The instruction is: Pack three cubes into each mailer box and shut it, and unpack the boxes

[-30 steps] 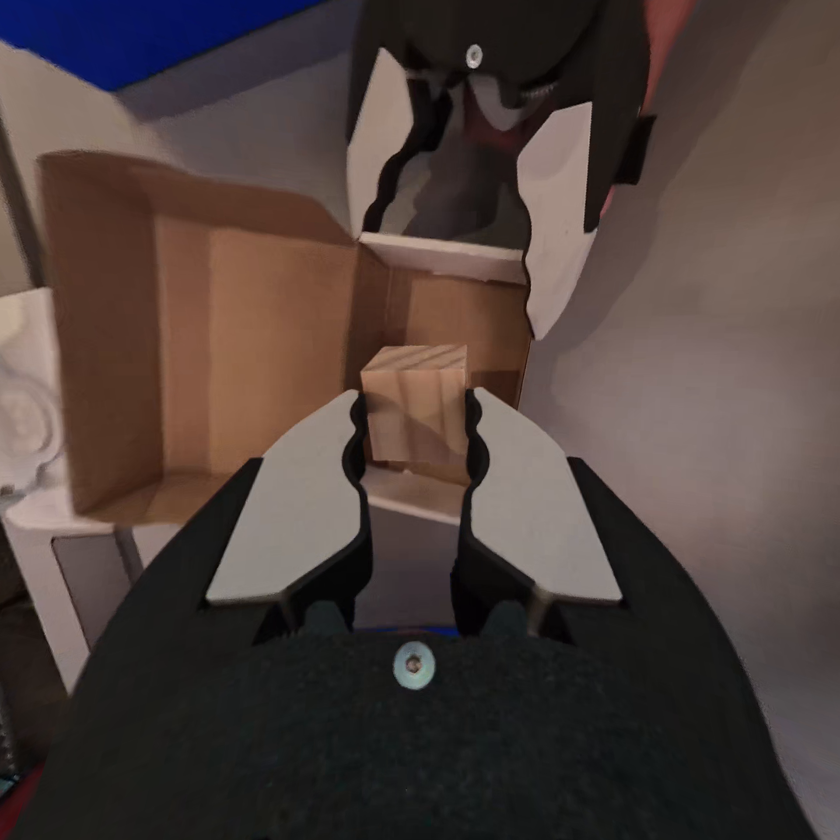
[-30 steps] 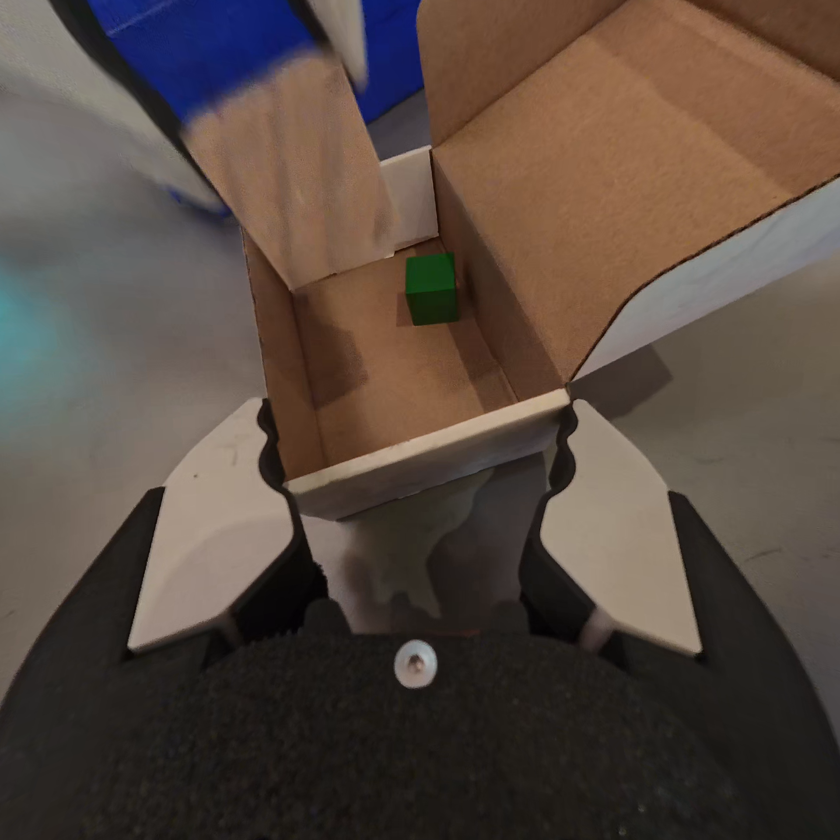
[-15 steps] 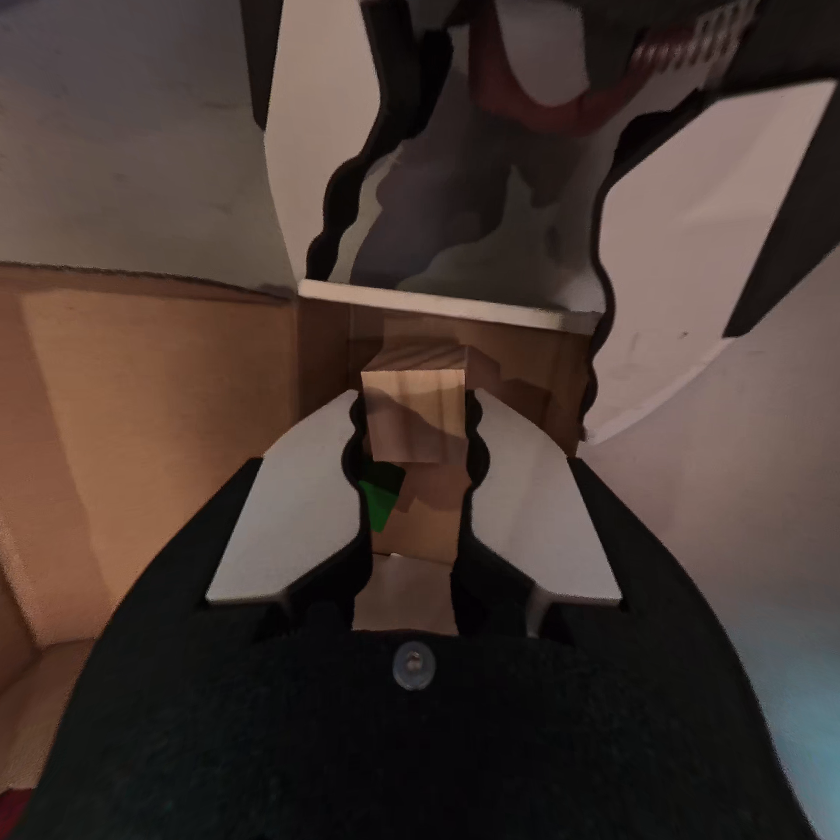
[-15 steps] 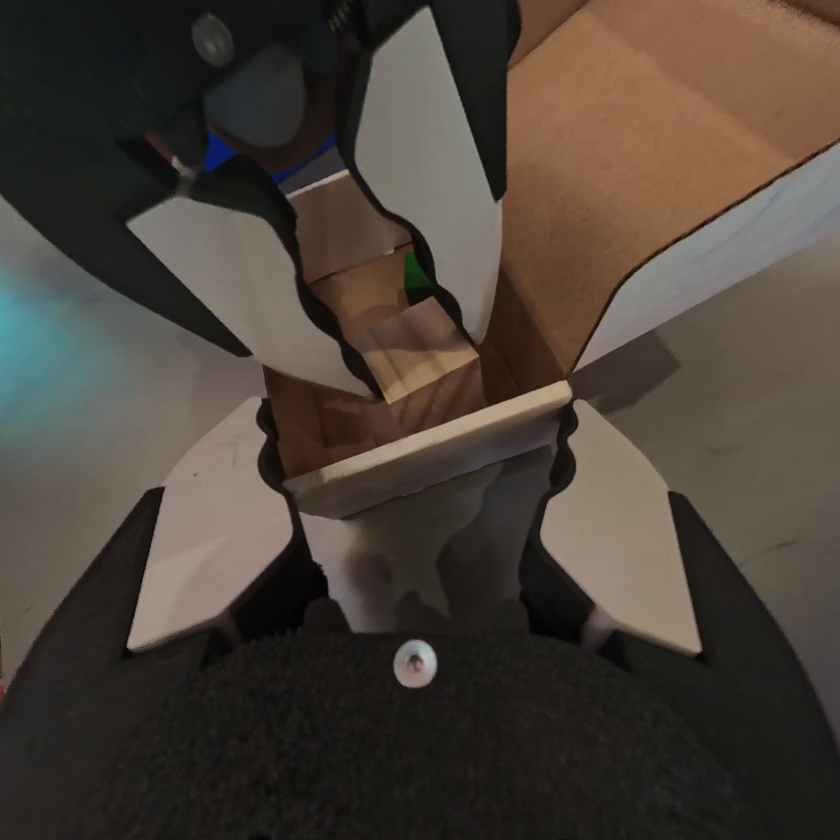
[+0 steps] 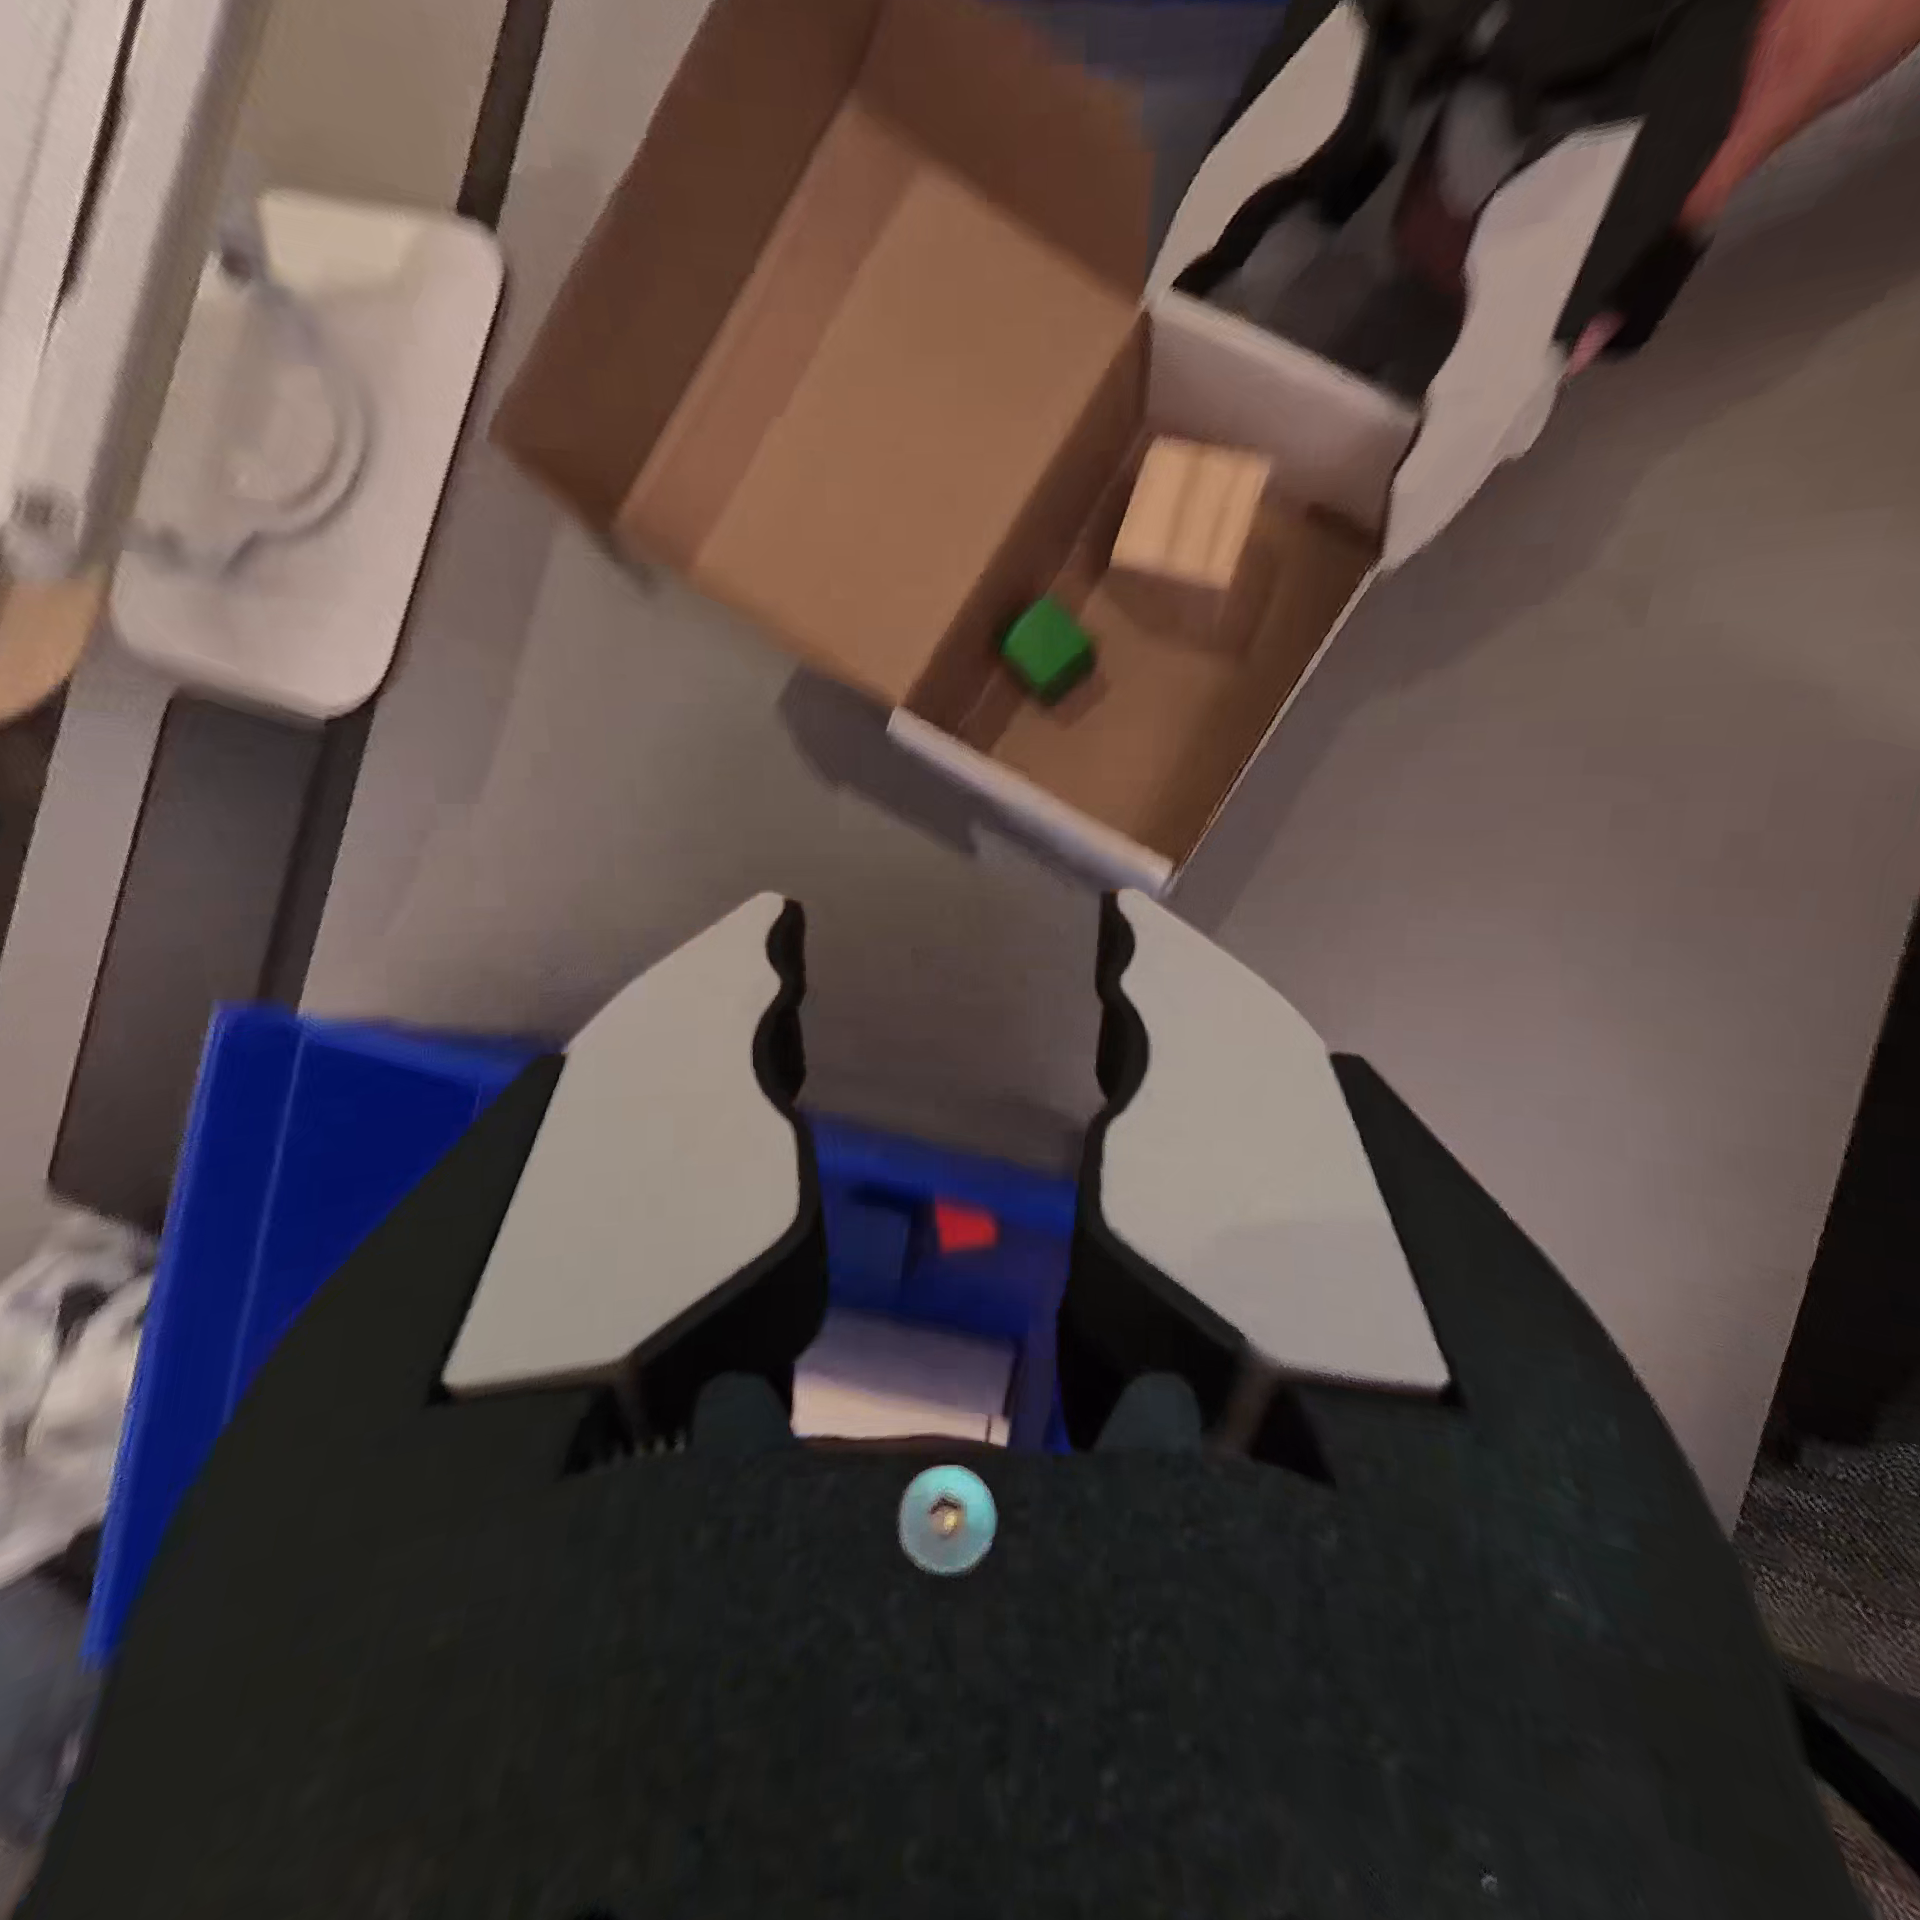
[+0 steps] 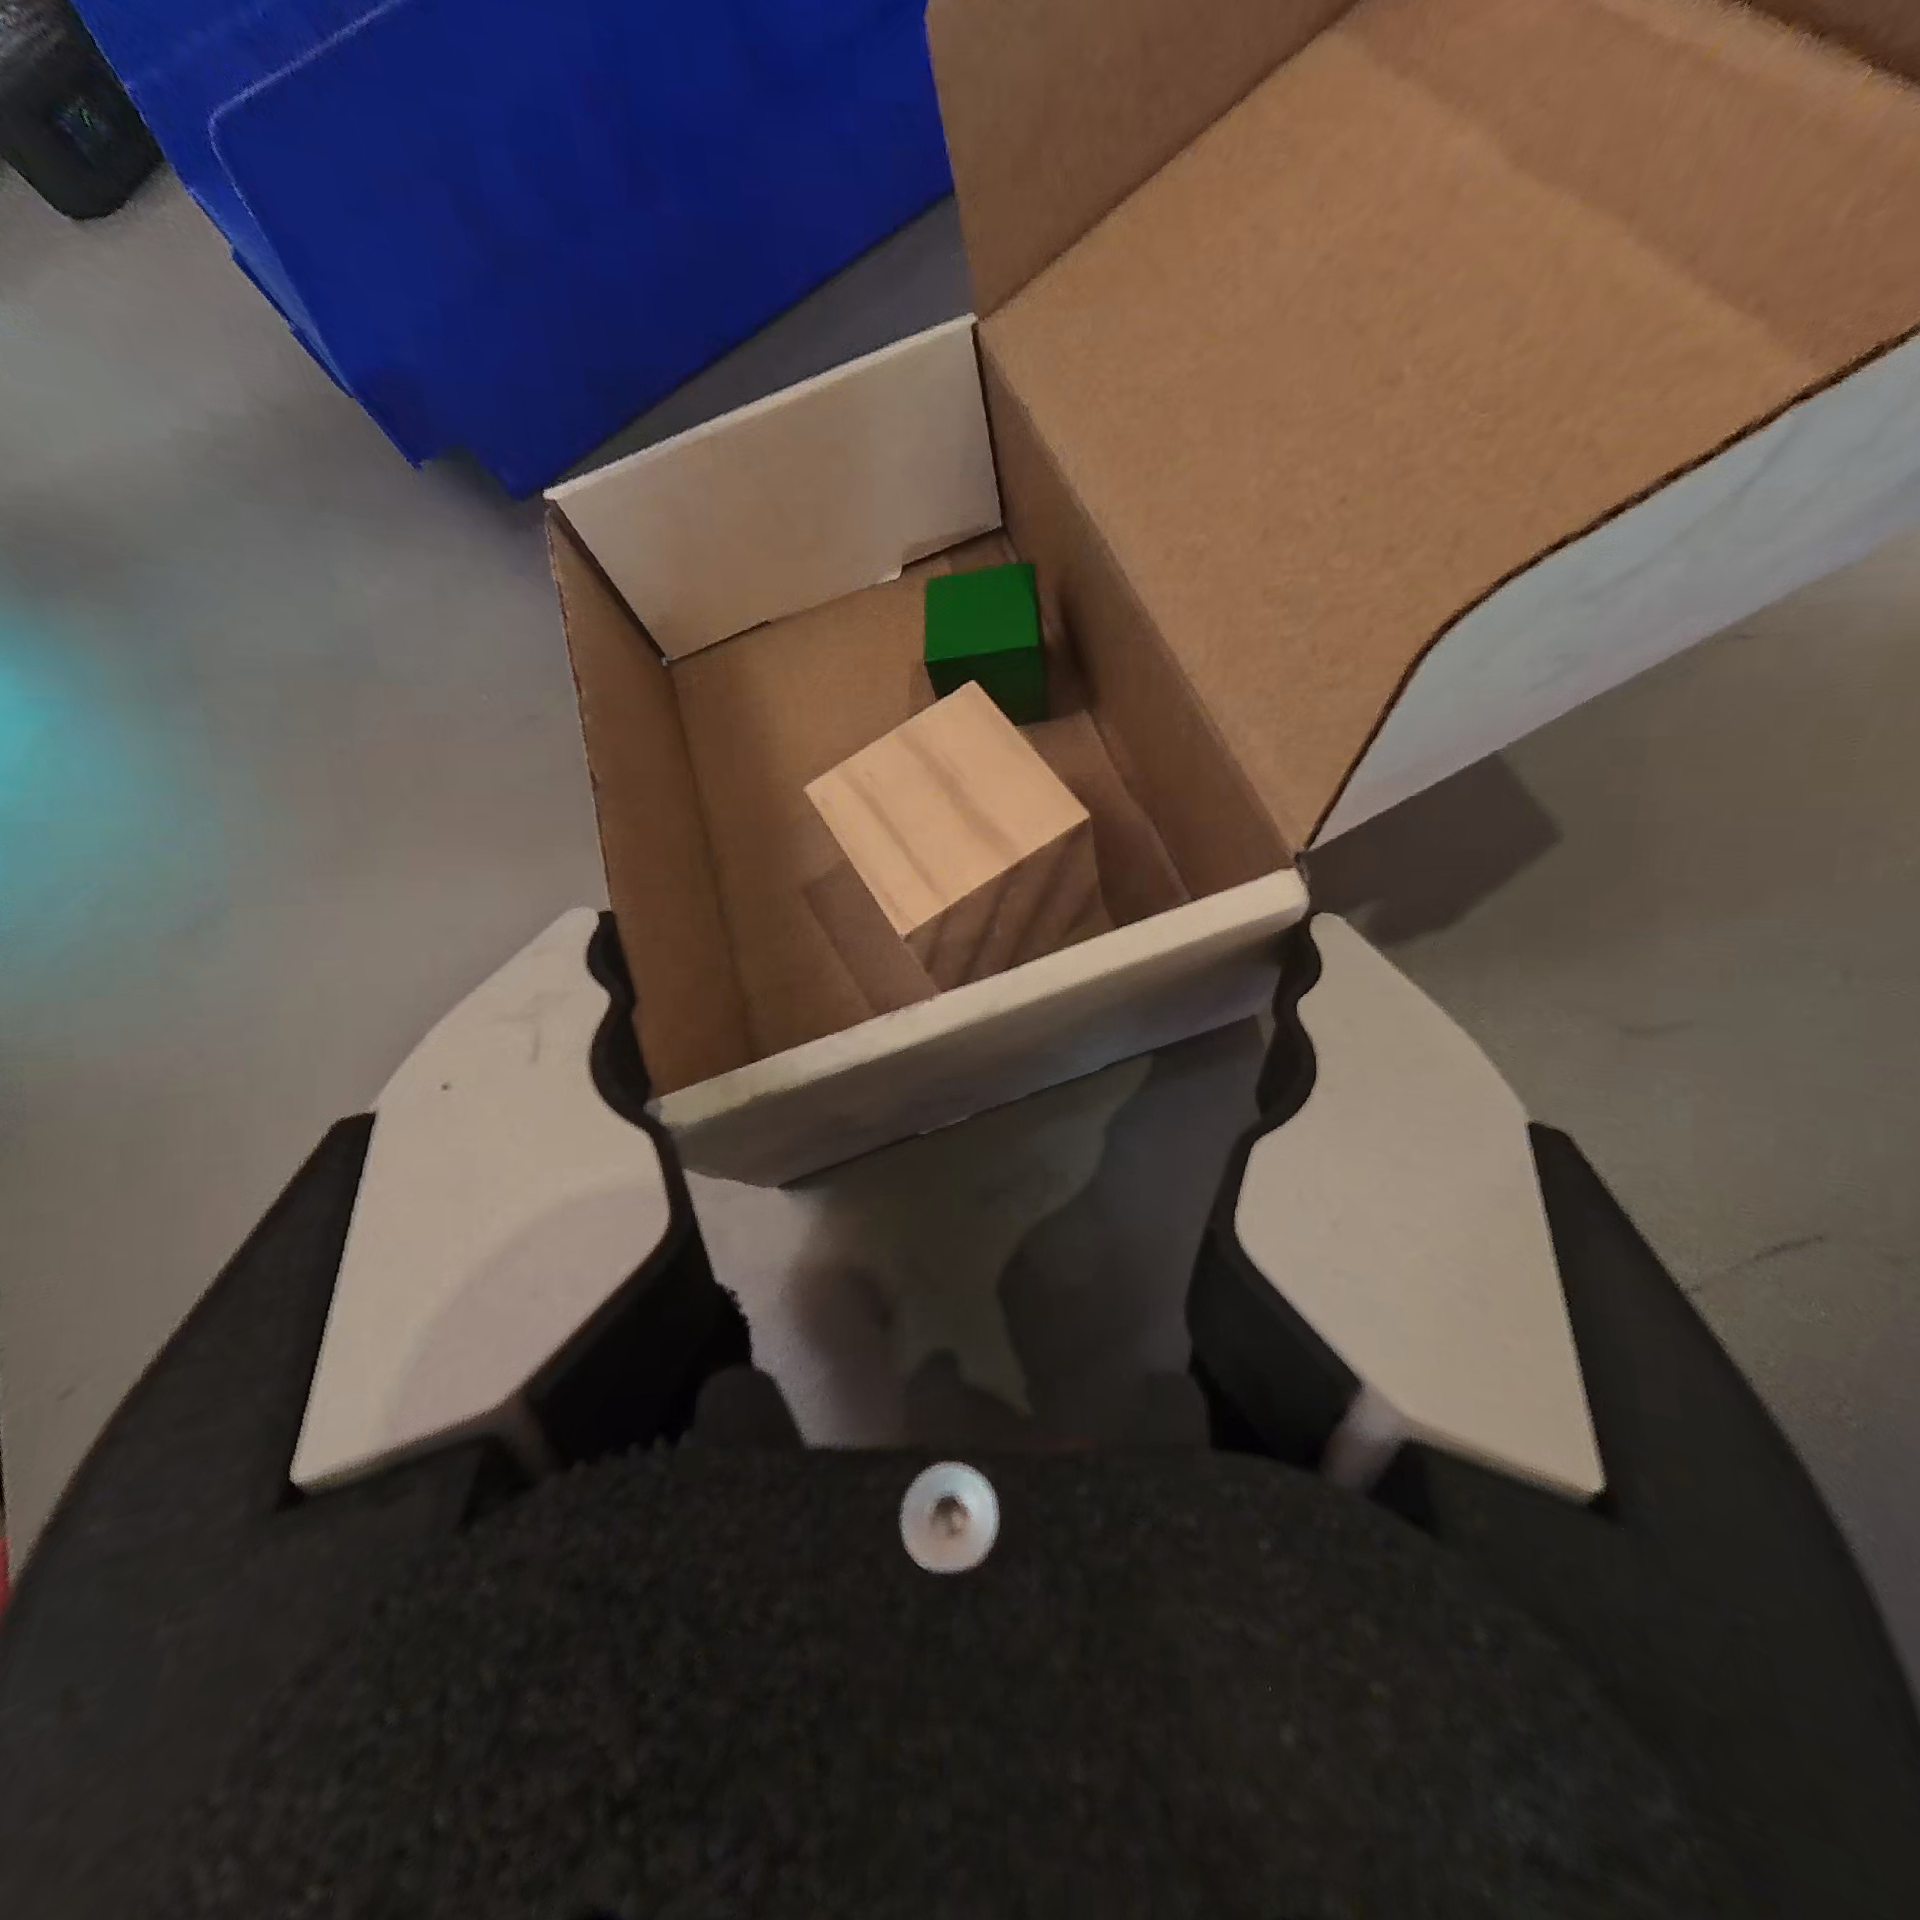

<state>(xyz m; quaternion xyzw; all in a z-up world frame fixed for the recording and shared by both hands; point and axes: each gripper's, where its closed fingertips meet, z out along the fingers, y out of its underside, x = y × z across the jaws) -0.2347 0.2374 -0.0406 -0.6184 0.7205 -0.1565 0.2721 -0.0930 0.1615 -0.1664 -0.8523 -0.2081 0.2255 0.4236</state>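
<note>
I am holding my right gripper (image 6: 951, 997) around the near end of the mailer box (image 6: 966, 1070). Its two fingers are touching the two corners of the box's white front wall, one on each side, so it is pinching the box. The box is sitting open on the grey table (image 6: 260, 831), and its big brown lid (image 6: 1403, 395) is standing up on the right.

Two cubes are lying inside the box. The wooden cube (image 6: 956, 821) is sitting near the front wall, turned a bit crooked. The green cube (image 6: 985, 634) is sitting behind it, close to the far wall and to the lid side. The two cubes look close together, but I cannot tell if they are touching.

My left gripper (image 5: 951, 925) is hanging in the air, apart from the box. Its fingers are spread and nothing is between them. Below it a blue bin (image 5: 312, 1195) is showing, with a small red thing (image 5: 964, 1231) inside. This view is blurry. The same blue bin (image 6: 540, 208) is standing just past the far end of the box.
</note>
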